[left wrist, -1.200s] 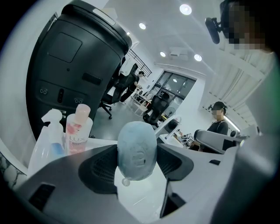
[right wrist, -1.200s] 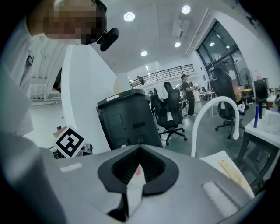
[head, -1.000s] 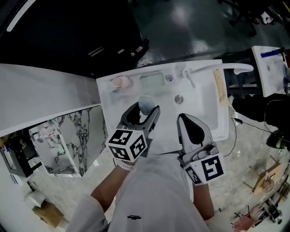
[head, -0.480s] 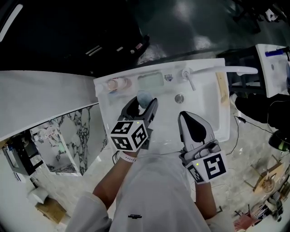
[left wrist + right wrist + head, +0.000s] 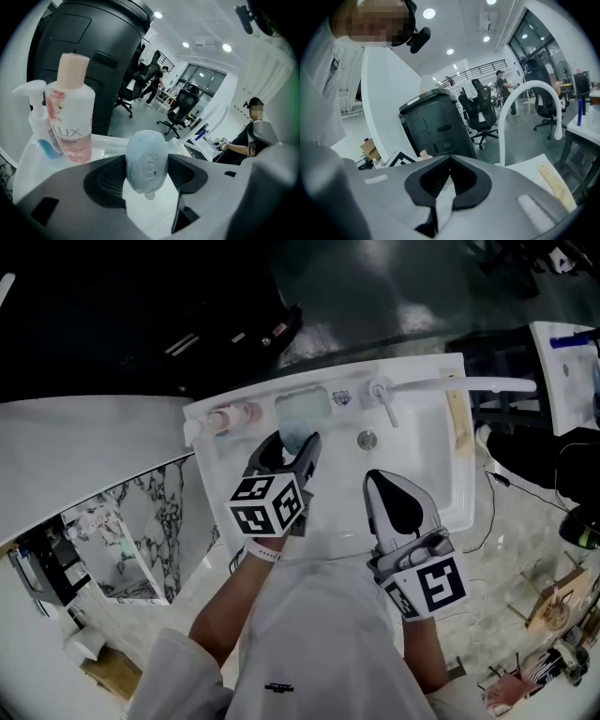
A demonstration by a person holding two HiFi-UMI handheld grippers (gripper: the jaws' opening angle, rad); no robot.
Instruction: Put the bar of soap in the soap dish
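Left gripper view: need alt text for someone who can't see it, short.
The left claw is shut on a pale blue oval bar of soap with a water drop hanging under it. At left stand a clear bottle of pink liquid with a pink cap and, behind it, a white spray bottle; office chairs show beyond.

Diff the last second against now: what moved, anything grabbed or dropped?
The left claw, shut on the bar of soap, carried it over the sink toward the soap dish on the back ledge. The soap now hangs just short of the dish. Nothing was grabbed or released. The right claw stayed shut and empty over the basin's front; the pink bottle stayed put.
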